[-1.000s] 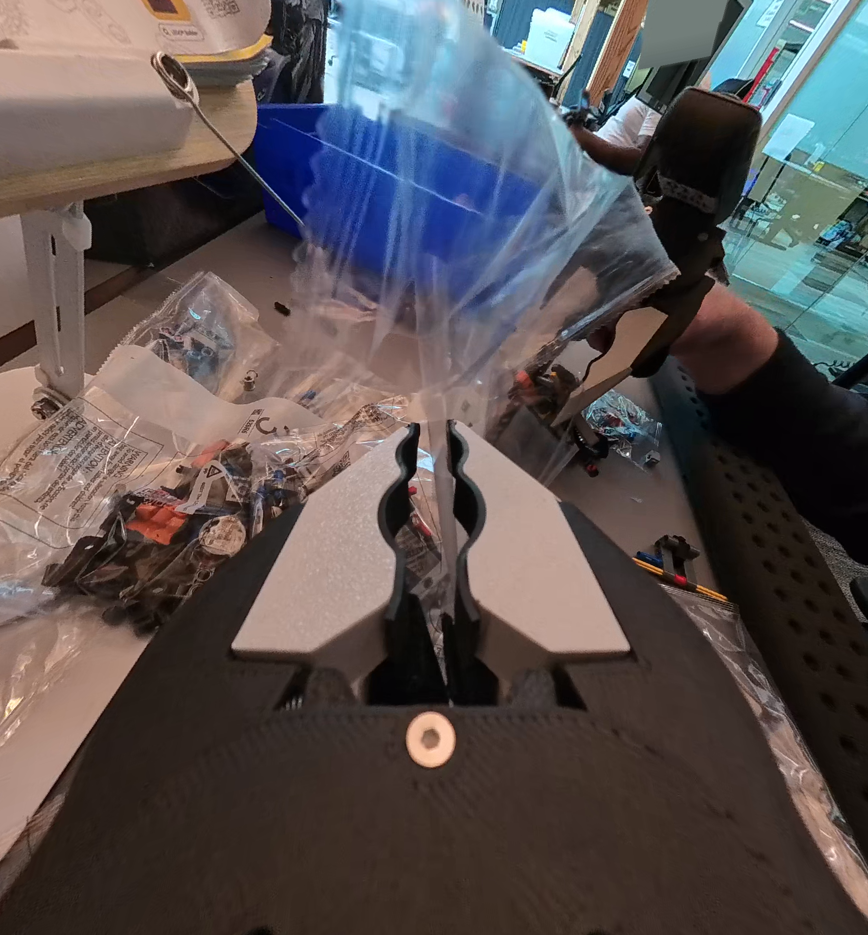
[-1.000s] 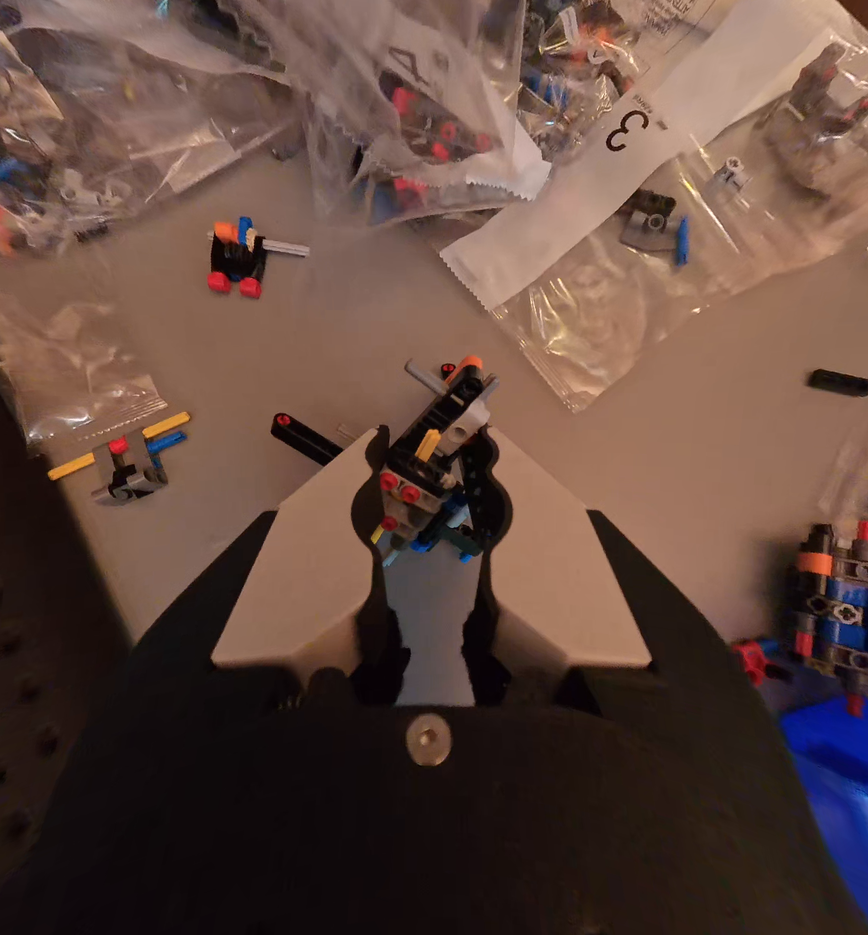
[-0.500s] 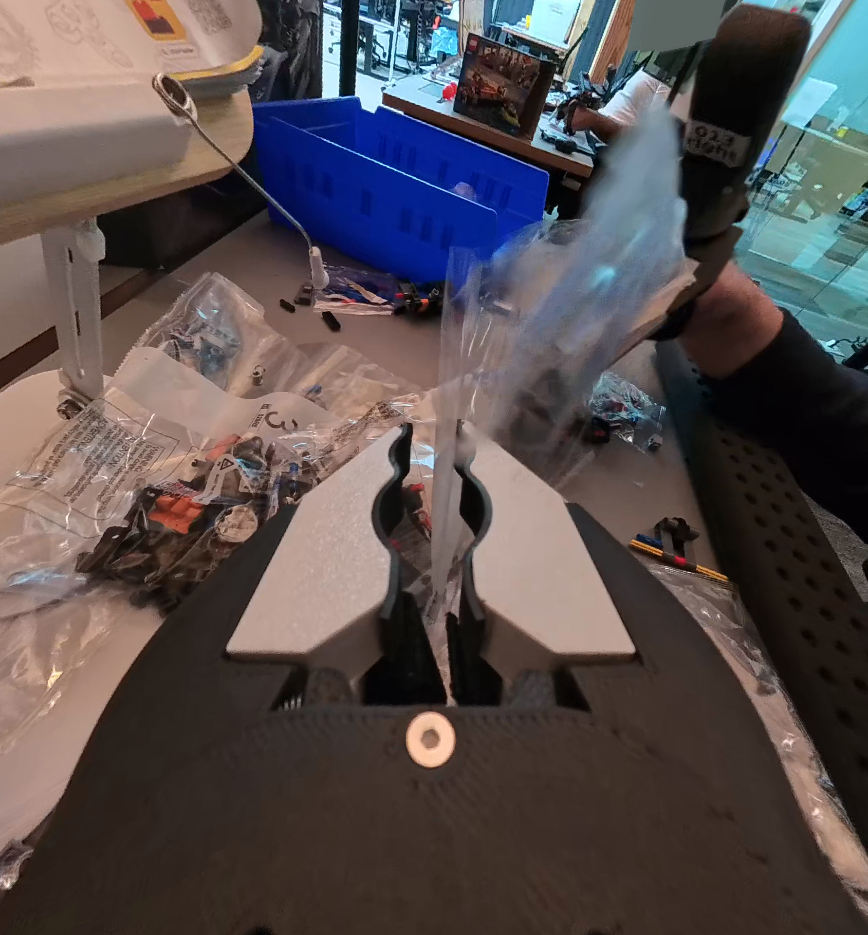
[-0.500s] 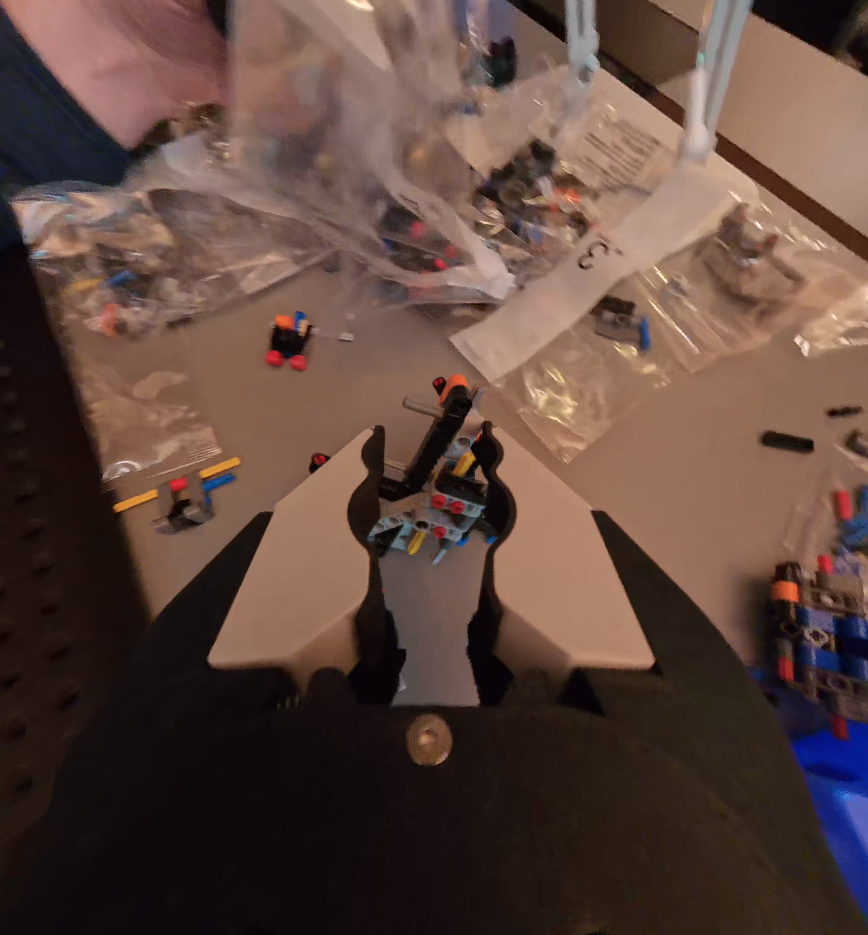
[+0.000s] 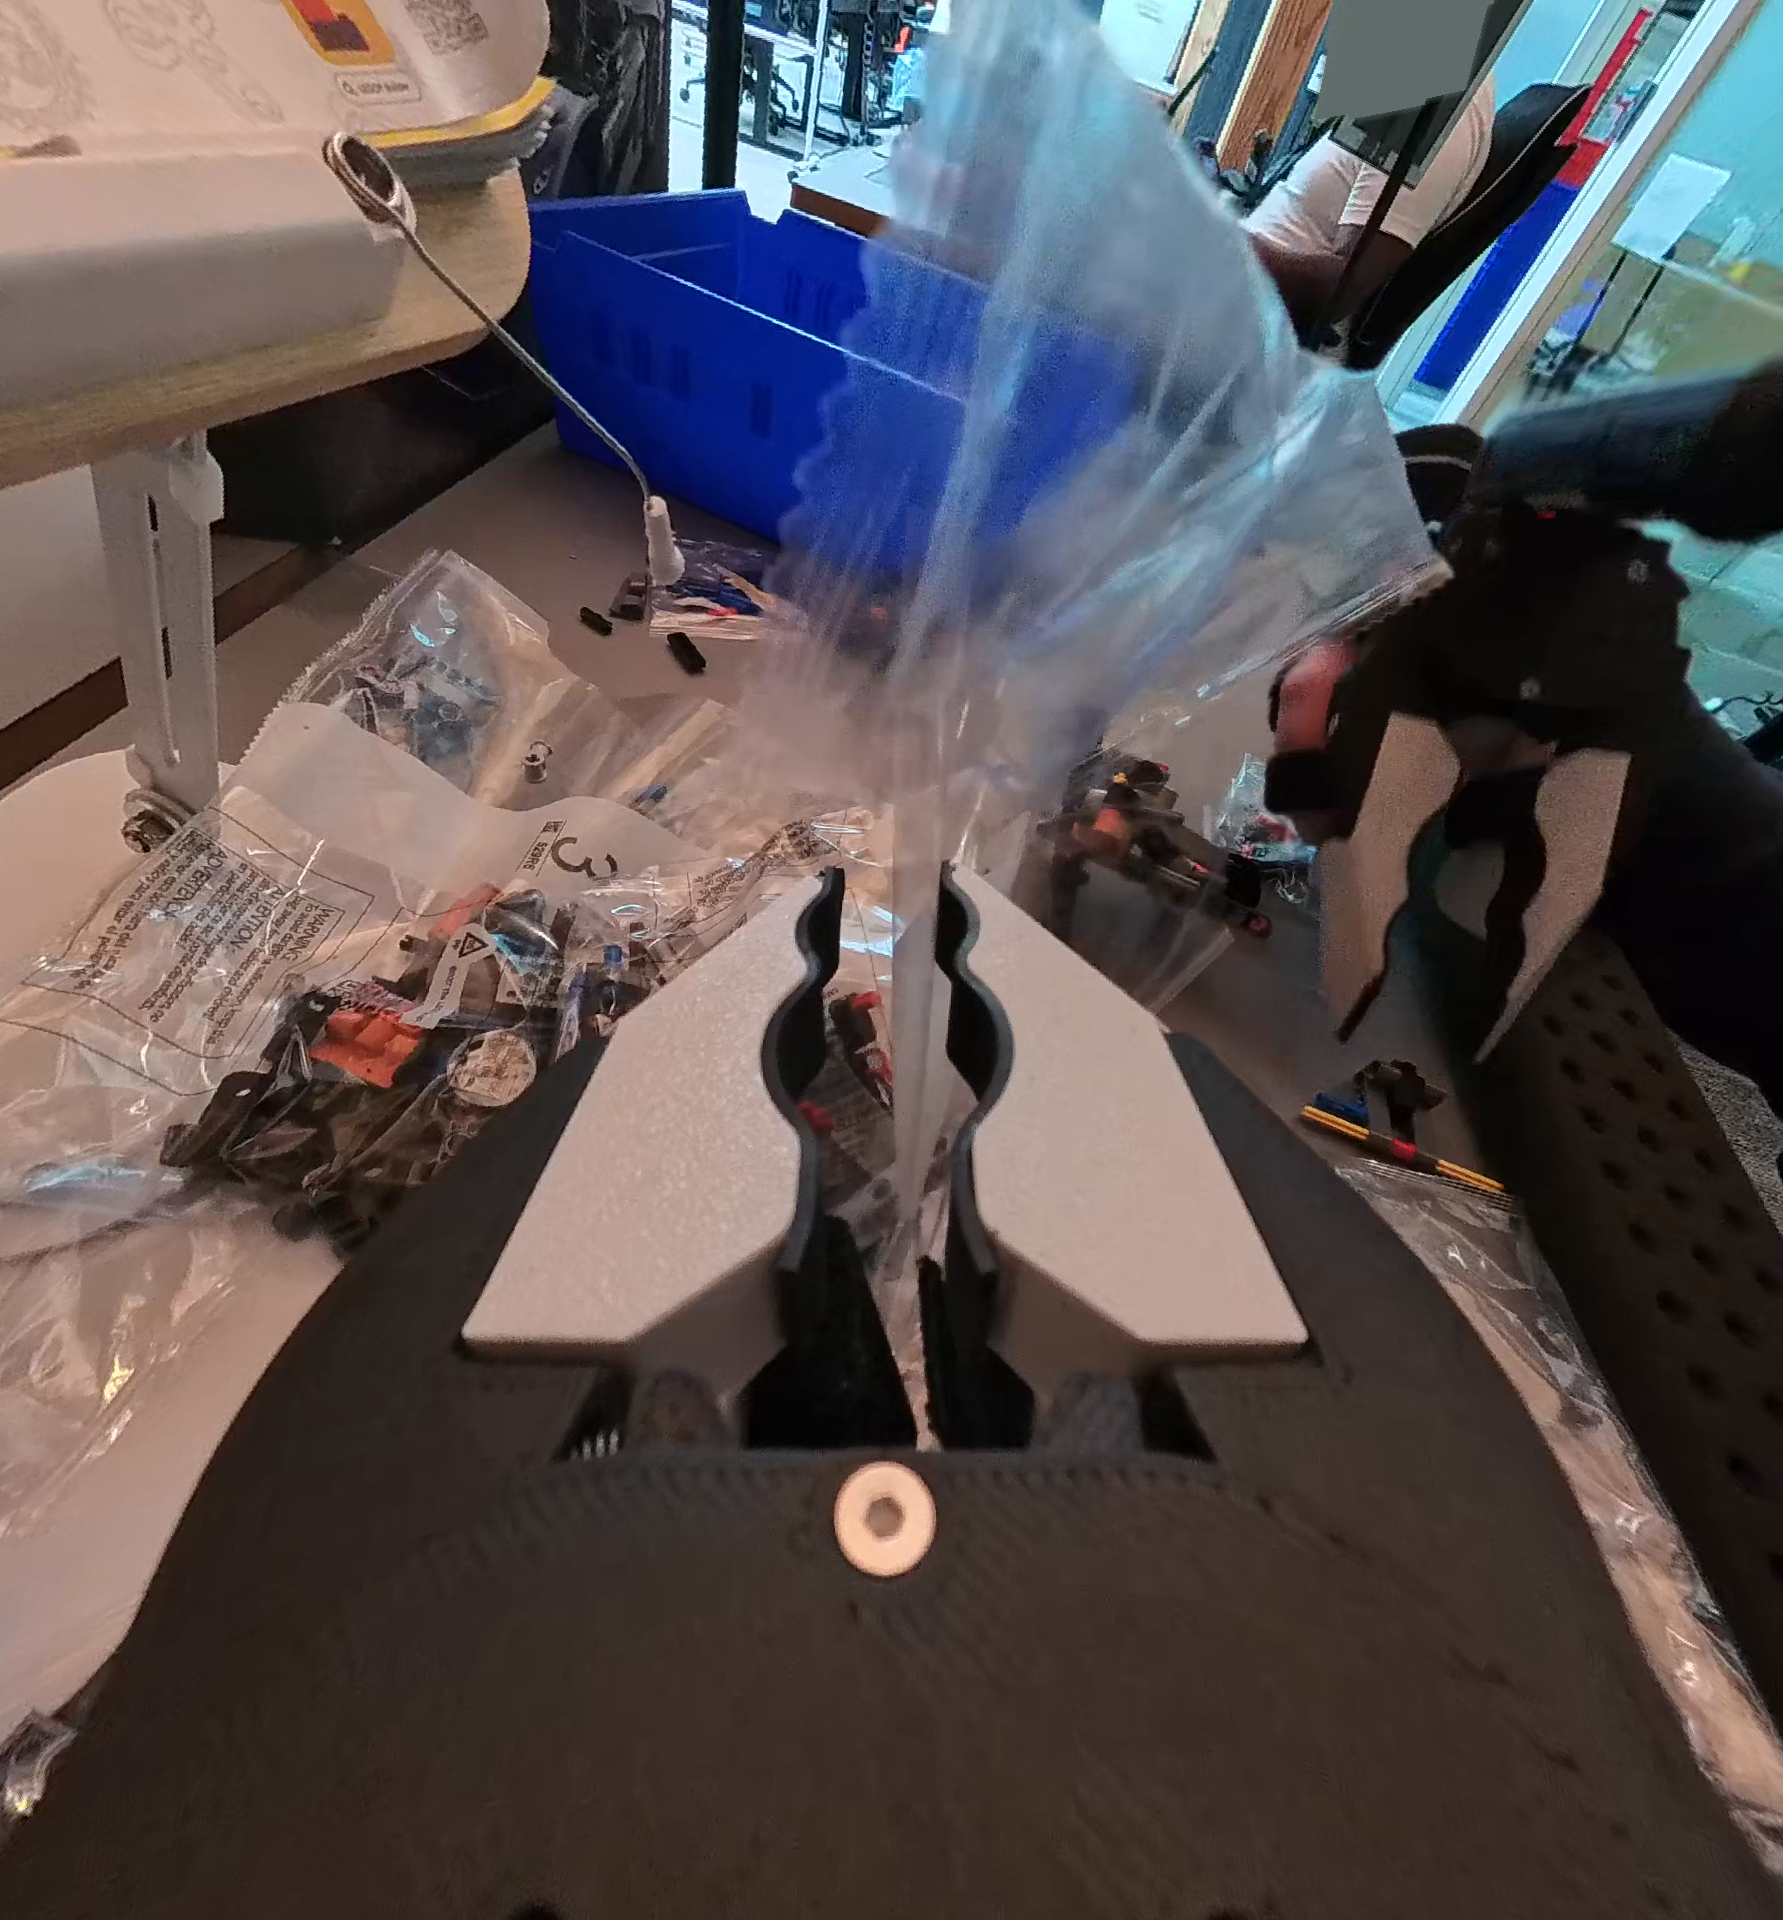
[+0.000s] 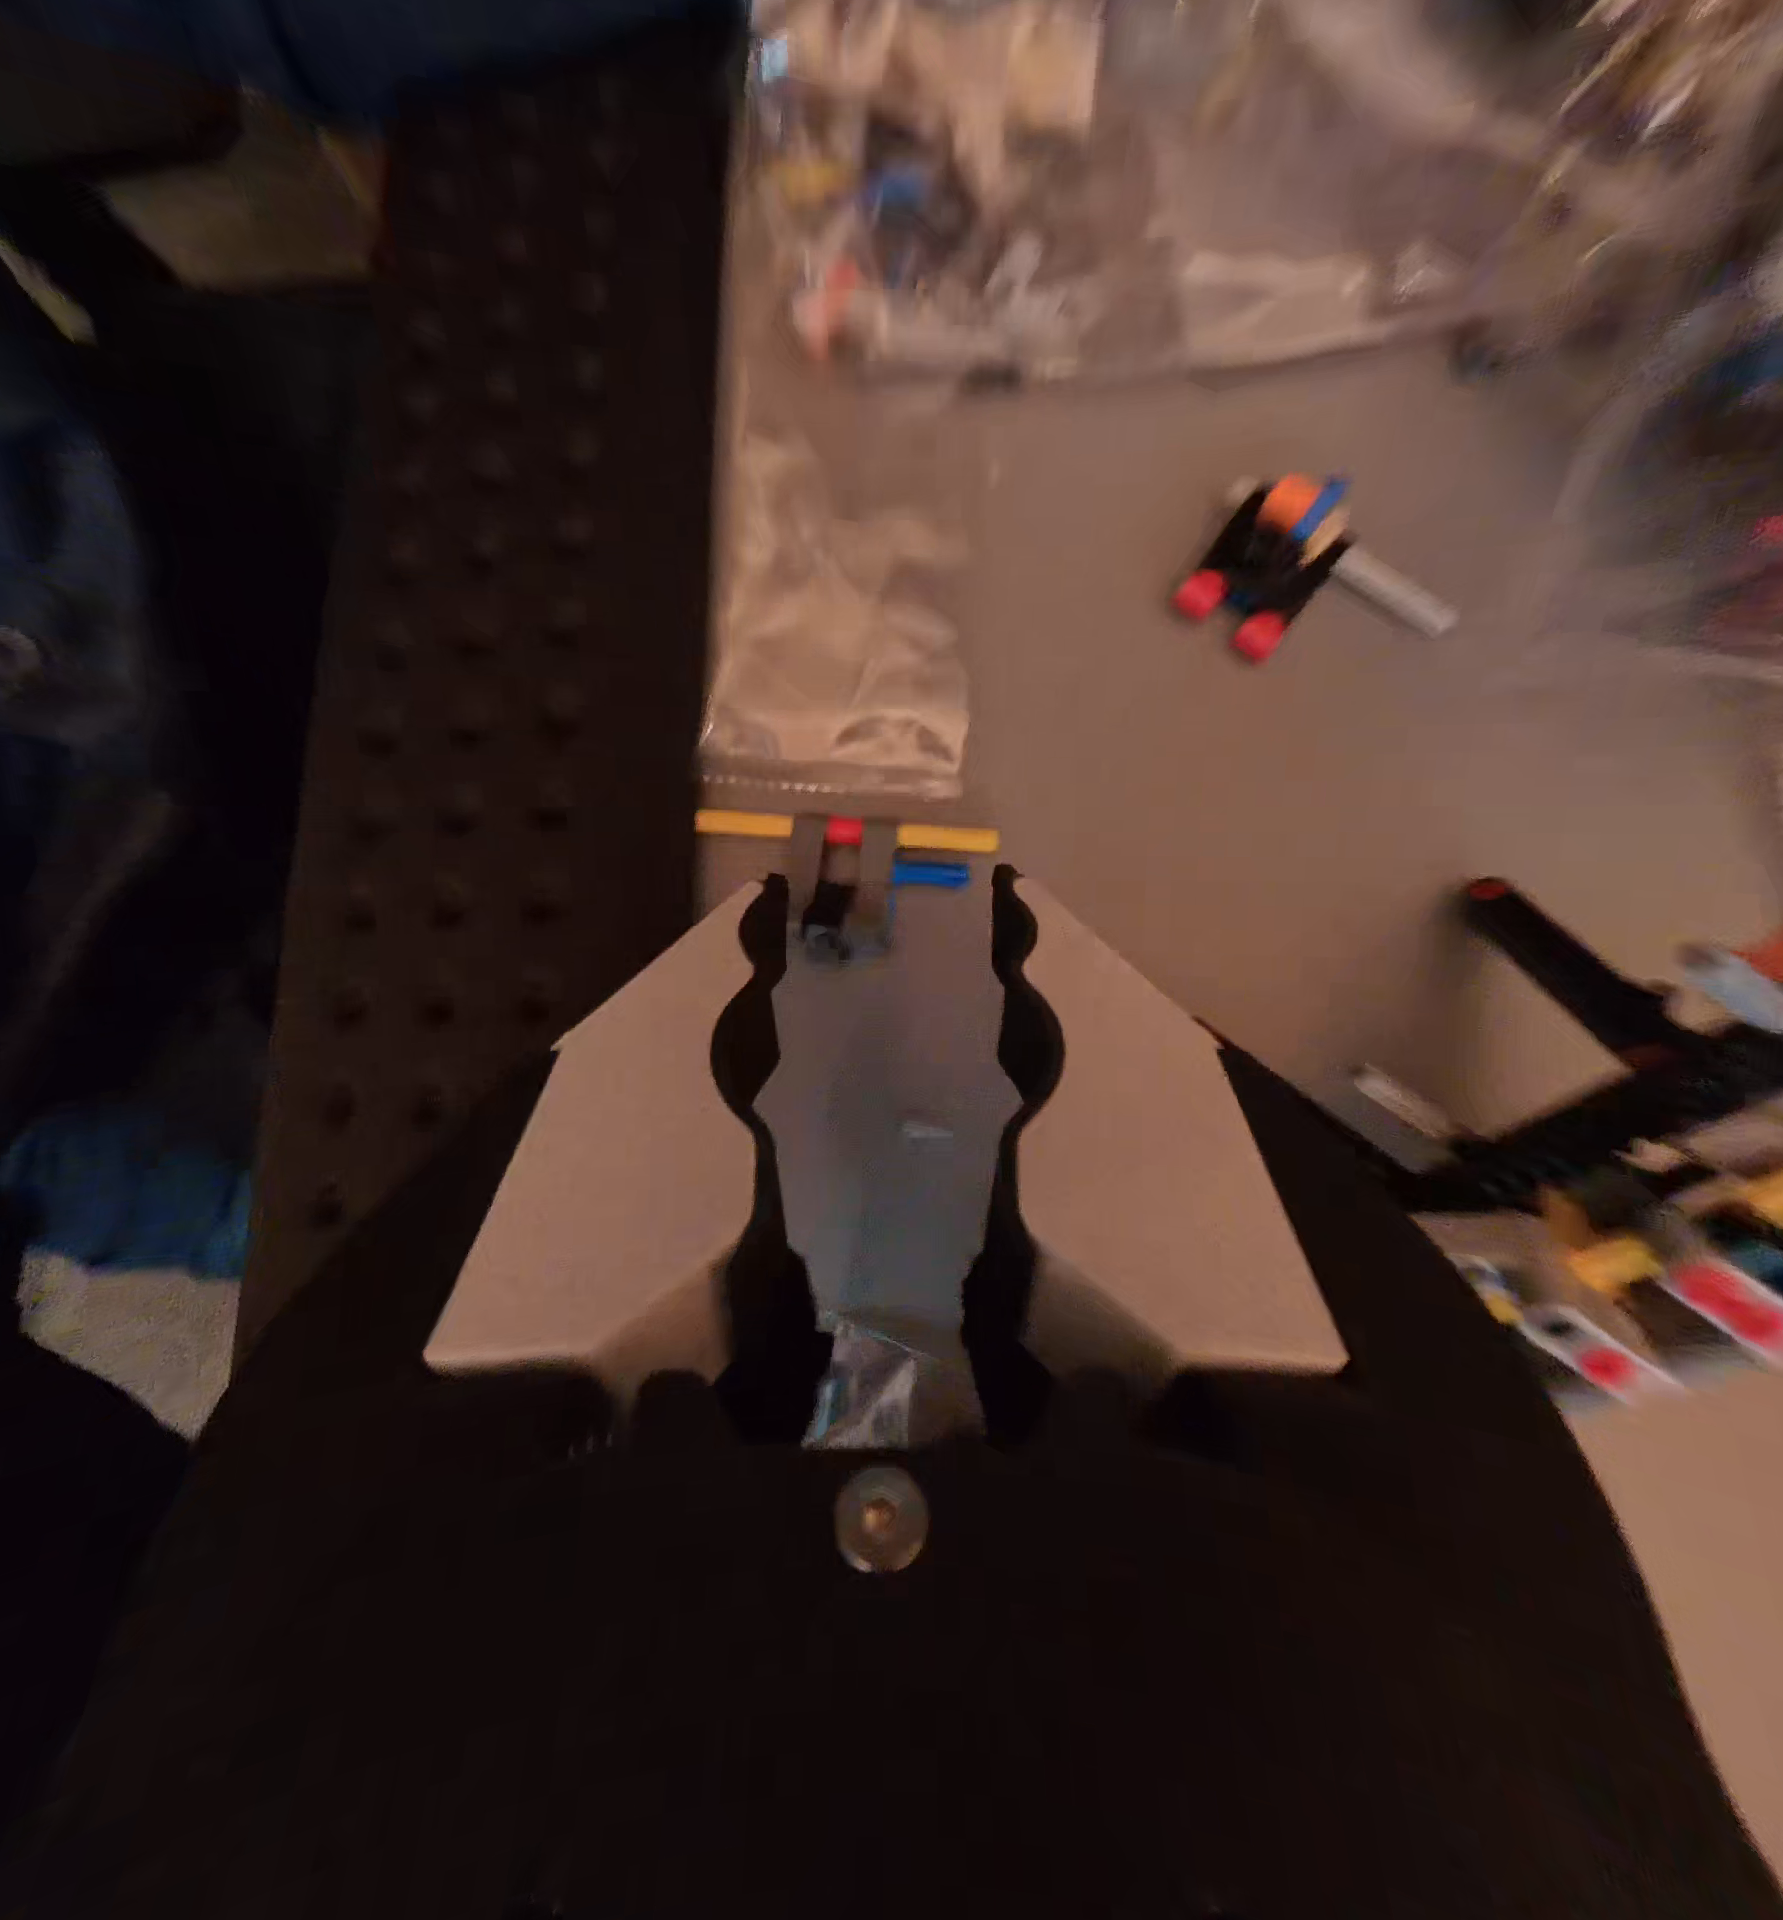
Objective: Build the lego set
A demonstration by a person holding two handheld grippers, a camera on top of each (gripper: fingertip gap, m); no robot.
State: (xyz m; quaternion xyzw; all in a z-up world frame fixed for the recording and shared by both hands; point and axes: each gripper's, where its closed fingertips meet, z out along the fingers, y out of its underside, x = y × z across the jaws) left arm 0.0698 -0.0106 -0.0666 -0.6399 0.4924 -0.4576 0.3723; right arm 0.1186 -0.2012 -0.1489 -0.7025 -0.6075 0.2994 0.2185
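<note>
My left gripper (image 5: 889, 883) has its jaws apart. An empty clear plastic bag (image 5: 1074, 468) stands up between them and leans on the right finger. My right gripper (image 6: 887, 883) is open and empty. It points down at a small piece with yellow and blue rods (image 6: 845, 862) at the table's edge. It also shows in the left wrist view (image 5: 1417, 1039), to the right of the bag and apart from it. The larger lego build (image 5: 1147, 842) stands on the table behind the bag, and shows blurred in the right wrist view (image 6: 1645, 1174).
Bags of parts (image 5: 399, 1039) lie at the left. A blue bin (image 5: 741, 374) stands at the back, with a booklet on a stand (image 5: 191, 94) at the upper left. A small black piece with red wheels (image 6: 1261, 566) lies on the table. A black perforated surface (image 6: 513, 520) borders the table. Some 20 cm of space lies between my two pairs of fingers.
My left jaws have opened wider around the bag. My right gripper has swung off the larger build, down to the table edge over the small yellow-rod piece. The bag stands upright again.
</note>
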